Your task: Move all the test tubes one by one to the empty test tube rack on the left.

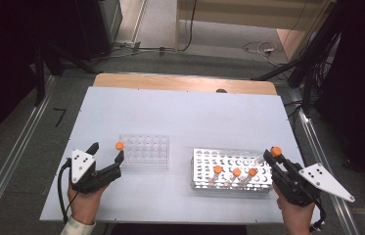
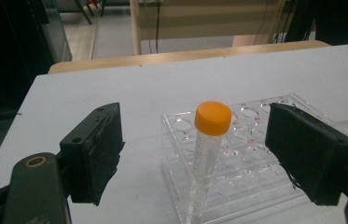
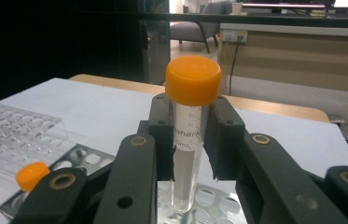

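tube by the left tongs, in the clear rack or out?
In. The orange-capped tube stands upright in a near-corner hole of the clear rack; the left tongs are open around it, not touching.

Lab bench setting: 2 tube racks (image 1: 144, 152) (image 1: 231, 170), orange-capped sample tubes (image 1: 236, 173), white table (image 1: 180, 117), cables on floor (image 1: 261, 48).

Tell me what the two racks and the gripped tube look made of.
Left rack: clear glossy plastic, likely acrylic; the table shows through. Right rack: opaque pale silvery, maybe metal or plastic. Tube in the right gripper: translucent plastic with printed graduations, matte orange cap.
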